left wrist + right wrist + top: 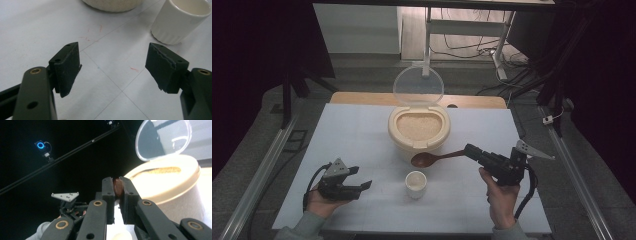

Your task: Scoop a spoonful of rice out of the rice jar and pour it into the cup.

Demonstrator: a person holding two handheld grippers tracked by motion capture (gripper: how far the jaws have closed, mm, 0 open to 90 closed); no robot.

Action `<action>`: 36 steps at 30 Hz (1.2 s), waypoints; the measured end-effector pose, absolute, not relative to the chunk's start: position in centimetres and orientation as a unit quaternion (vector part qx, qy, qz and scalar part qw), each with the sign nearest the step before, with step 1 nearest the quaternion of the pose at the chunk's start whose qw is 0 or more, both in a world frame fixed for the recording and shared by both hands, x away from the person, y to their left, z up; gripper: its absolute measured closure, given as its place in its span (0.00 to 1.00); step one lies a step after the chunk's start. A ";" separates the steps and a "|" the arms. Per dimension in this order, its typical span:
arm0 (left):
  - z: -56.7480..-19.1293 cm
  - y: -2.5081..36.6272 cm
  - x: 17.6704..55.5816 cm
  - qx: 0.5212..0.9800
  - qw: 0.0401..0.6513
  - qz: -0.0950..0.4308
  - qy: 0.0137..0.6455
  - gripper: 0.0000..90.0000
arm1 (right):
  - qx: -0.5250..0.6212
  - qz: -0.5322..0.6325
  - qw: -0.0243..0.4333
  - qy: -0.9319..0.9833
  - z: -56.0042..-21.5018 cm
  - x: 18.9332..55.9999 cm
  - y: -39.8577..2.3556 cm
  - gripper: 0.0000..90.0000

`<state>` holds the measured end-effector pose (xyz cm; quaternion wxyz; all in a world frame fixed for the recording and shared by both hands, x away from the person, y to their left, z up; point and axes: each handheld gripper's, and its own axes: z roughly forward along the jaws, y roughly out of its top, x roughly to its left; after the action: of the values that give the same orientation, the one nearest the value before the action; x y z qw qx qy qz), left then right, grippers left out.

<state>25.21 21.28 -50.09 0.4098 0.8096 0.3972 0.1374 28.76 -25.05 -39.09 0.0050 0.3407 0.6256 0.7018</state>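
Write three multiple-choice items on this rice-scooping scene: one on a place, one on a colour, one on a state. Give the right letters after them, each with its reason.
1. Where does the small white cup stand?
A. On the table in front of the rice container, nearer the person
B. Inside the rice container
C. Behind the open lid

2. What colour is the spoon?
A. White
B. Reddish brown
C. Blue

3. How is the left gripper?
A. Shut on the cup
B. Shut on the spoon
C. Open with nothing between its fingers

Answers:
1. A, since the high view shows the cup on the white table just on the person's side of the container.
2. B, since the spoon's bowl and handle show reddish brown beside the container.
3. C, since the left gripper view shows its jaws wide apart over bare table; the right gripper holds the spoon.
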 end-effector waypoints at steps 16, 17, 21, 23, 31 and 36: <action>-50.2 21.2 25.3 0.811 0.407 0.136 0.397 0.30 | 0.378 0.704 0.032 0.600 -36.8 33.5 -25.1 0.92; -50.2 21.2 25.3 0.812 0.407 0.135 0.397 0.30 | 0.379 0.704 0.034 0.599 -36.7 33.8 -25.1 0.92; -50.3 21.2 25.3 0.812 0.406 0.135 0.397 0.30 | 0.389 0.699 0.048 0.599 -36.2 34.9 -24.8 0.92; -50.3 21.2 25.3 0.812 0.405 0.135 0.397 0.30 | 0.391 0.691 0.057 0.605 -36.0 35.4 -24.7 0.92; -50.3 21.2 25.3 0.813 0.404 0.135 0.396 0.30 | 0.408 0.658 0.091 0.627 -36.0 37.2 -23.3 0.92; -50.3 21.3 25.3 0.813 0.404 0.135 0.396 0.30 | 0.416 0.643 0.106 0.635 -36.4 37.7 -22.7 0.92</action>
<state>25.30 21.27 -50.29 0.4042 0.8135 0.3958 0.1349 37.73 -22.72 -36.38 0.1060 0.4157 0.6349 0.6425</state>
